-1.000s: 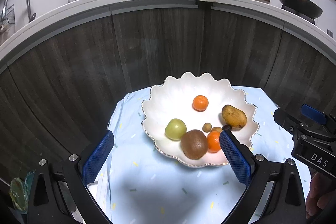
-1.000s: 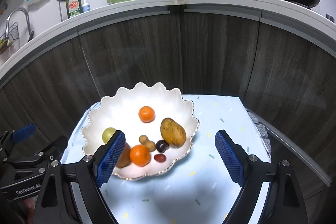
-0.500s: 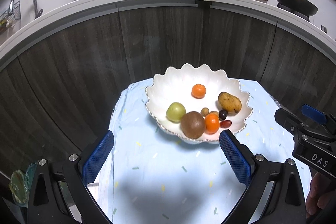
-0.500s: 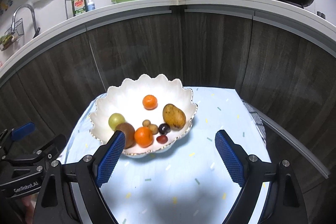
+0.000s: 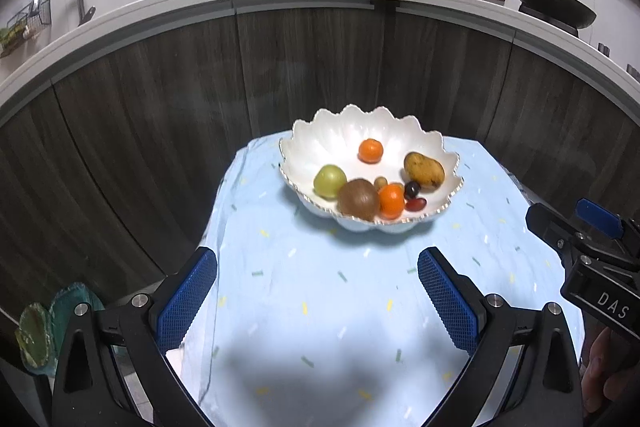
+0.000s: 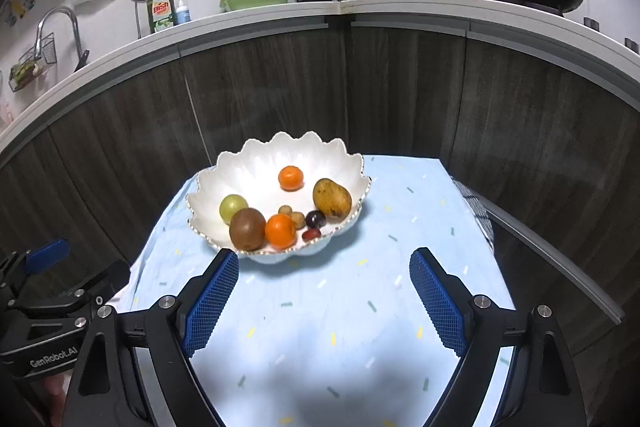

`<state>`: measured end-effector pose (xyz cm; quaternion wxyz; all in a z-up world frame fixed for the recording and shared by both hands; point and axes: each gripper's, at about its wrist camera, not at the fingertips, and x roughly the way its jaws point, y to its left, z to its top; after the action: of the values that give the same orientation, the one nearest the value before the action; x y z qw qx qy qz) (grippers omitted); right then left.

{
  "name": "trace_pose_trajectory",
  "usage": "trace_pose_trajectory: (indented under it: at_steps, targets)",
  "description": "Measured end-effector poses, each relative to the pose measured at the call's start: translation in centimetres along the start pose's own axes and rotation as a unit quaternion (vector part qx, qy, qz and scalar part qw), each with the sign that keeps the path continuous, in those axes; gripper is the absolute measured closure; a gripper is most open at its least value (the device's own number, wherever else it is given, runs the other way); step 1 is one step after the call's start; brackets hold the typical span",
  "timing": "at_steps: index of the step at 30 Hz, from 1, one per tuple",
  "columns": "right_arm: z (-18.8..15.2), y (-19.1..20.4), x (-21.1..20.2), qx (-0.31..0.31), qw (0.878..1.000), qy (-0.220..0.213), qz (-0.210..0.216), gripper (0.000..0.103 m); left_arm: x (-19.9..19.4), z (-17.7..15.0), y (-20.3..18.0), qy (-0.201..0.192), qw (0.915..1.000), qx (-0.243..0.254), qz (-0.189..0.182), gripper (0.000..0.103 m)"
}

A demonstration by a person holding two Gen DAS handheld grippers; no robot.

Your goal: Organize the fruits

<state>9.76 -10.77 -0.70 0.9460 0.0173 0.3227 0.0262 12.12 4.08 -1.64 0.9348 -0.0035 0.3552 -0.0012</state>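
Both grippers sit farther back from the scalloped white bowl (image 5: 430, 147) than a second ago: then the left gripper's (image 5: 318, 301) blue pads flanked the bowl's near rim, now bare blue tablecloth (image 5: 320, 307) lies between pads and bowl. In the right wrist view the same: the right gripper's (image 6: 324, 299) left pad overlapped the bowl edge earlier, now it only reaches just below the rim. Nothing in the bowl has shifted.

Bowl rests on the tablecloth toward its far end, in front of dark wood cabinet fronts (image 5: 300, 67). Fruit all inside it: yellow-brown mango (image 5: 424, 171) at right, brown kiwi (image 5: 358, 201) at front, green fruit (image 5: 329, 181) at left, one tangerine (image 5: 370, 150) at back, a second tangerine (image 5: 391, 201) touching the kiwi, dark plum (image 5: 411, 189), red date-like fruit (image 5: 416, 203) near the front rim.

Left gripper: fingers wide apart, nothing between. Right gripper: fingers wide apart, empty too.

Left view only: the right gripper's body at the right edge, a fingertip of the person's hand (image 5: 600, 371), and a green cloth item (image 5: 44, 331) low left. Right view only: the left gripper's body at the left edge, two small tan longans (image 6: 293, 215) clearly separated, a checked cloth (image 6: 478, 211) at the table's right edge.
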Motion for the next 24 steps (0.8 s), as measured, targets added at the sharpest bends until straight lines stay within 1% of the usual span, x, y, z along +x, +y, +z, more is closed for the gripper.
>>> trace_pose_trajectory:
  at_steps: [9,16,24]
  targets:
    - [-2.5,-0.1,-2.7,0.008,1.0,-0.004,-0.011,0.015,-2.2,-2.6,0.0,0.008,0.9999,0.003,0.007,0.001]
    - [-4.5,0.1,-4.4,0.009,1.0,0.008,-0.005,0.015,-4.2,-4.6,0.1,0.01,0.9999,-0.001,0.007,0.001]
    - [-5.6,0.0,-6.5,0.01,1.0,-0.005,-0.01,0.015,-6.0,-5.8,0.1,-0.005,0.9999,-0.004,0.014,0.001]
